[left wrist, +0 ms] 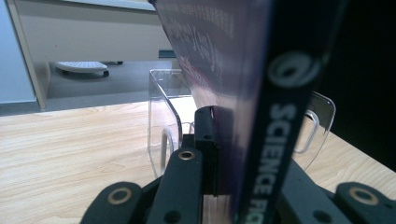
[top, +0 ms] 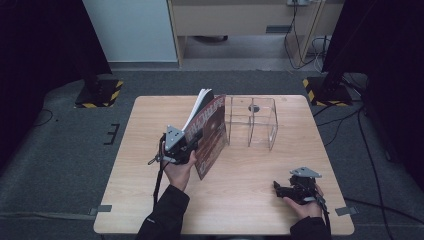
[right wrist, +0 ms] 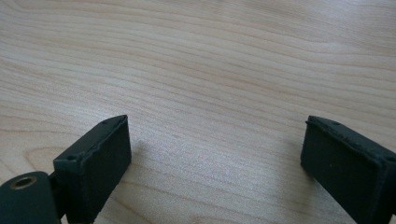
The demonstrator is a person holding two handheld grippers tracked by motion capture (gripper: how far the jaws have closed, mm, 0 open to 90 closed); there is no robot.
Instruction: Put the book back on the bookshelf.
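book (top: pixel 210 131) upright in left gripper (top: pixel 192 142), beside clear rack (top: pixel 252 122)

A magazine (top: pixel 210 131) stands on the table (top: pixel 250 175), just left of a clear rack (top: pixel 252 122).

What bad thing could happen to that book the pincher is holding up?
The left gripper pinches the book only near its bottom edge, so the tall, tilted book might slip or flop open. It is also close to the clear plastic holder and could bump it. The right gripper rests open, too far off to help.
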